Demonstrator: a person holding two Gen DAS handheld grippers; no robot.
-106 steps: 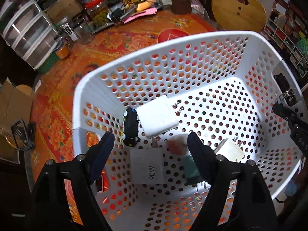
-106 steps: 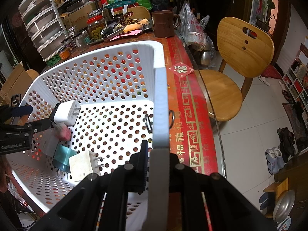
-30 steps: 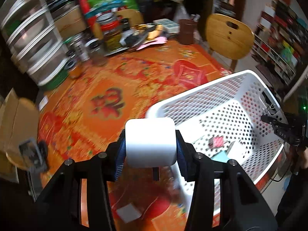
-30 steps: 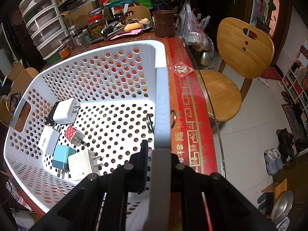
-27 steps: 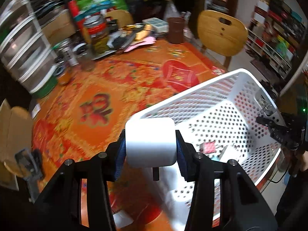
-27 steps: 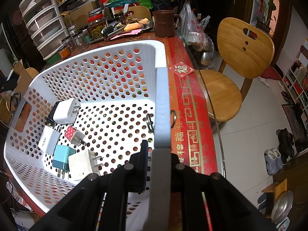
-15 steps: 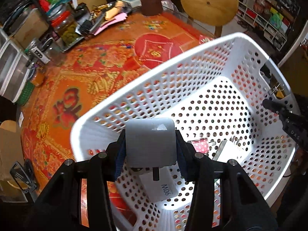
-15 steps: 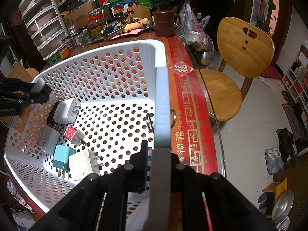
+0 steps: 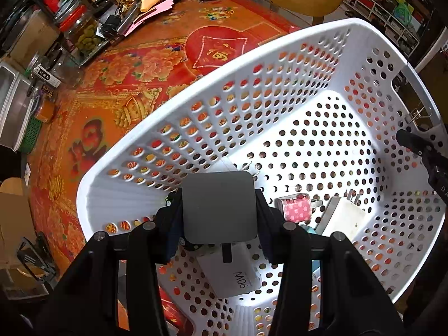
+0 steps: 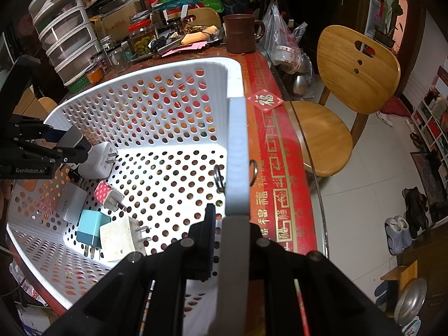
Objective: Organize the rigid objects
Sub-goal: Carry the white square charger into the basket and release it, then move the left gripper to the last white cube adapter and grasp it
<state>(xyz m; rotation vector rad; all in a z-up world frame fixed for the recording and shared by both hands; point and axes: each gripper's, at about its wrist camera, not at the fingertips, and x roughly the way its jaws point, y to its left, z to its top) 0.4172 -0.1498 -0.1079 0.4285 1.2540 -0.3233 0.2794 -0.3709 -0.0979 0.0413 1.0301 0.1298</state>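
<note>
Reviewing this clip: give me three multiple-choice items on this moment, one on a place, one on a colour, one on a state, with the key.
1. Where is the pink dotted charger?
A. on the tablecloth
B. in the white basket
C. on the wooden chair

2. What colour is the plug lying against the cream adapter?
A. teal
B. red
C. black

3. What is the right gripper doing?
A. hanging open over the basket
B. shut on a charger
C. shut on the basket's rim

Key: 1 B, it lies on the perforated floor; 2 A, the teal plug touches the adapter's side; 3 C, its jaws clamp the rim, while the left gripper holds a square charger over the basket.
</note>
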